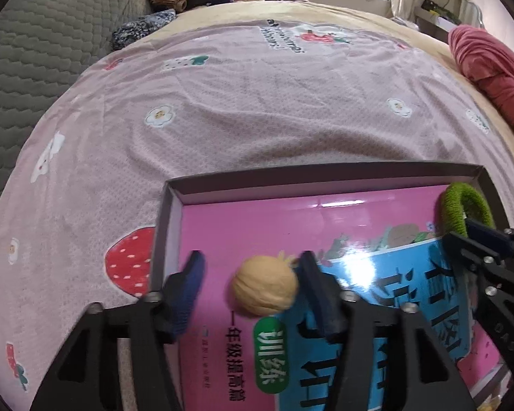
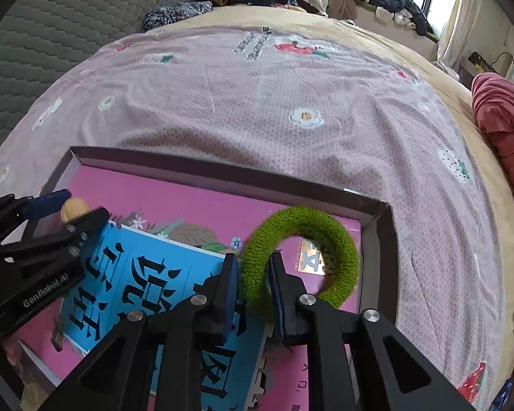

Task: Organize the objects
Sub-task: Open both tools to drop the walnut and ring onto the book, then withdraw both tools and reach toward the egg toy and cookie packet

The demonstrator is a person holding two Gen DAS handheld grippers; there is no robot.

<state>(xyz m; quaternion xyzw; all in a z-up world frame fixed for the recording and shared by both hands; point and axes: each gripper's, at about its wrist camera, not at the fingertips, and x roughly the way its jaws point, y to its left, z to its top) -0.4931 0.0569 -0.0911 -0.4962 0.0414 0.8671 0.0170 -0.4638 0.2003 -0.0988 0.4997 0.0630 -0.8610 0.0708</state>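
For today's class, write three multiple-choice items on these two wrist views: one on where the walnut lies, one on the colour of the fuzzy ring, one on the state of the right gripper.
1. Where is the walnut?
A. On the strawberry sheet outside the box
B. On the pink book inside the box
C. On the red blanket

2. What colour is the hair ring?
A. Green
B. Blue
C. Yellow

3. What is the right gripper doing?
A. Wide open above the sheet
B. Shut on the walnut
C. Shut on the hair ring

Answers: 1 B, the walnut rests on the pink book within the walls of the box, between the open fingers of the left gripper. 2 A, its fuzzy band is green in both views. 3 C, the two blue pads pinch the ring's near side between them.
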